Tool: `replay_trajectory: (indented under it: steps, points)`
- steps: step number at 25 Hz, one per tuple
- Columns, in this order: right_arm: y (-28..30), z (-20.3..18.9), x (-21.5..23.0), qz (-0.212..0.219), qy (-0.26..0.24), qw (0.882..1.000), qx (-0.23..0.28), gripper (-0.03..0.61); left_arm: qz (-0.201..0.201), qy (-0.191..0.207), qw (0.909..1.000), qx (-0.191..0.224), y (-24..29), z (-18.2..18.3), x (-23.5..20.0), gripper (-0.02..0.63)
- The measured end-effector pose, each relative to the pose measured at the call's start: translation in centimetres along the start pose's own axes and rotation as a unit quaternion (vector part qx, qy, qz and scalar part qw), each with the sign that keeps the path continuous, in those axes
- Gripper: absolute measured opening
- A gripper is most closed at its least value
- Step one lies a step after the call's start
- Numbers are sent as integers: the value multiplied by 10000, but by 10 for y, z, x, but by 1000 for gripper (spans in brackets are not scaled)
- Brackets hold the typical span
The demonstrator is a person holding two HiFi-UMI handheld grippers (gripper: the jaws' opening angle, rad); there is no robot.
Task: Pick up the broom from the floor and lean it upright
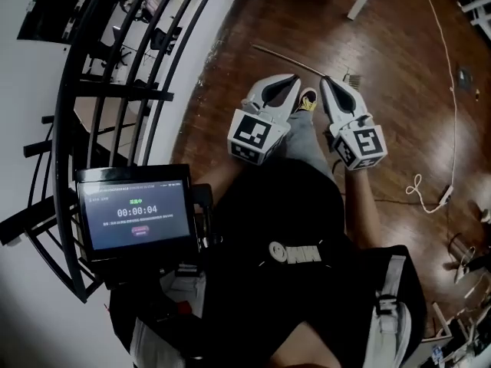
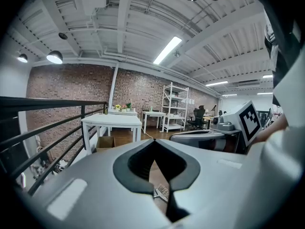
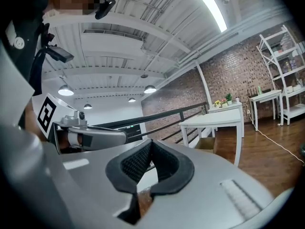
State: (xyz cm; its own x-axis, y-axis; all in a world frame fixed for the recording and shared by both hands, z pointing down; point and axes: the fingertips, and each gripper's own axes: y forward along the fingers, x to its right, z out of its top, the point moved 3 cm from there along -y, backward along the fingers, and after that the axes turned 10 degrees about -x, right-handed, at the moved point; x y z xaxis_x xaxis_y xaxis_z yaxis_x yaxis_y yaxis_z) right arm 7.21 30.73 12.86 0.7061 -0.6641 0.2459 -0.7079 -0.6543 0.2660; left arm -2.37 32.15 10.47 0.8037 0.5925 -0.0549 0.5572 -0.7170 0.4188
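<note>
A black railing (image 1: 123,92) curves down the left side. At its near end is a small screen (image 1: 136,215) with a running timer. Right of the railing, over the wooden floor (image 1: 399,113), the left gripper (image 1: 294,81) points away from the person. Its fingers are pressed together at the tips with nothing between them.

The broom (image 1: 299,61) lies flat on the floor, right of the railing and just beyond both sets of fingertips. Its thin handle slants from near the railing down to the bristle head on the right. In the left gripper view the bristles show through the gap under the closed fingers, and neither gripper touches the broom.

Just beside the left gripper, farther from the railing, the right gripper (image 1: 325,83) also has its fingers pressed together and empty. Farthest from the railing, a white cable (image 1: 416,184) trails across the floor.
</note>
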Motion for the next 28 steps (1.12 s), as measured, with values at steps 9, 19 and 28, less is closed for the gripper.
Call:
replay_trajectory:
  steps: [9,19,28]
  points:
    - [187,15,95,95,-7,9982,-594,3,106,-205,9994,-252,130,1,-170,15]
    - [315,-64,150,406,-1031,9630,-2457,3,175,-939,9943,-470,220,-43,-280,15]
    - [449,-359,247,741,-1708,8617,-4721,219,384,-1405,9858,-835,310,-194,-363,14]
